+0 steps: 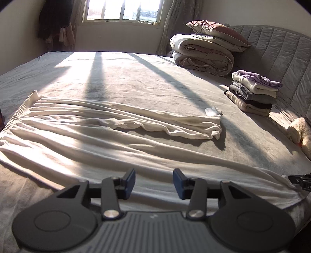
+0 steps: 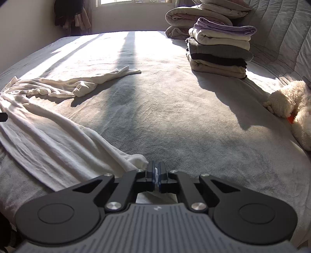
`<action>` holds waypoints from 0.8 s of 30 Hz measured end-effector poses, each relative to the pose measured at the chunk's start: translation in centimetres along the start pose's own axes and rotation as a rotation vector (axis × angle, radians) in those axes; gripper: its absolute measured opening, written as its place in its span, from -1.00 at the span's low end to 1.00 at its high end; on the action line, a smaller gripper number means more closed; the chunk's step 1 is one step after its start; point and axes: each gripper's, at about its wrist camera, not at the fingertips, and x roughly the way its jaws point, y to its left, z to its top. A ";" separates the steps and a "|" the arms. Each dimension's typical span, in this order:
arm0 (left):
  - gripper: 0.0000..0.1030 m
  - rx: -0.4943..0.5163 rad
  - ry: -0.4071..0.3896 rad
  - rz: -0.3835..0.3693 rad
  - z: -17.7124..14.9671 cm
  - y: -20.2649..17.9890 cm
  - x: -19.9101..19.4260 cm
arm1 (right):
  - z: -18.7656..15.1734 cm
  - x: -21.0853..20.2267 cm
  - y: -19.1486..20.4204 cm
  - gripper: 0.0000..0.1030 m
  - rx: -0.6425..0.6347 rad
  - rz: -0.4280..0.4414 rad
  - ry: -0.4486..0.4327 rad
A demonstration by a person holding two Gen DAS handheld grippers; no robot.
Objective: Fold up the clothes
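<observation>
A pair of white trousers [image 1: 97, 128] lies spread across the grey bed, waistband at the left, two legs running right. It also shows in the right wrist view [image 2: 48, 140]. My left gripper [image 1: 154, 182] is open and empty, just above the near leg's middle. My right gripper [image 2: 156, 171] is shut on the hem of the near leg; its tip shows at the right edge of the left wrist view [image 1: 300, 182]. The far leg [image 2: 87, 85] lies loose on the bed.
A stack of folded clothes [image 1: 254, 91] [image 2: 219, 48] sits at the right by the quilted headboard [image 1: 281, 50]. Folded duvets and a pillow [image 1: 204, 50] lie behind it. A white plush toy [image 2: 291, 109] lies at the right edge. A window [image 1: 122, 9] is at the back.
</observation>
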 end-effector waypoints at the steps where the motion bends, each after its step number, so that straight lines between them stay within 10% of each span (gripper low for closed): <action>1: -0.06 -0.023 -0.009 0.023 0.0 1.0 -0.3 | 0.1 0.0 0.0 -0.93 0.003 -0.024 -0.010; 9: 0.08 -0.262 -0.002 0.217 0.1 9.8 -2.1 | 0.3 0.2 -0.2 -0.86 0.070 -0.113 -0.051; 13: 0.08 -0.384 0.042 0.312 0.6 13.8 -2.4 | 0.6 -1.1 2.1 -0.35 0.036 -0.079 -0.113; 15: 0.08 -0.440 0.044 0.348 0.7 15.7 -2.4 | 0.6 -1.9 3.6 -0.02 0.021 -0.041 -0.154; 24: -0.22 -0.573 -0.123 0.351 -0.9 19.9 -1.6 | -0.5 -3.2 15.2 -0.02 -0.180 0.377 -0.211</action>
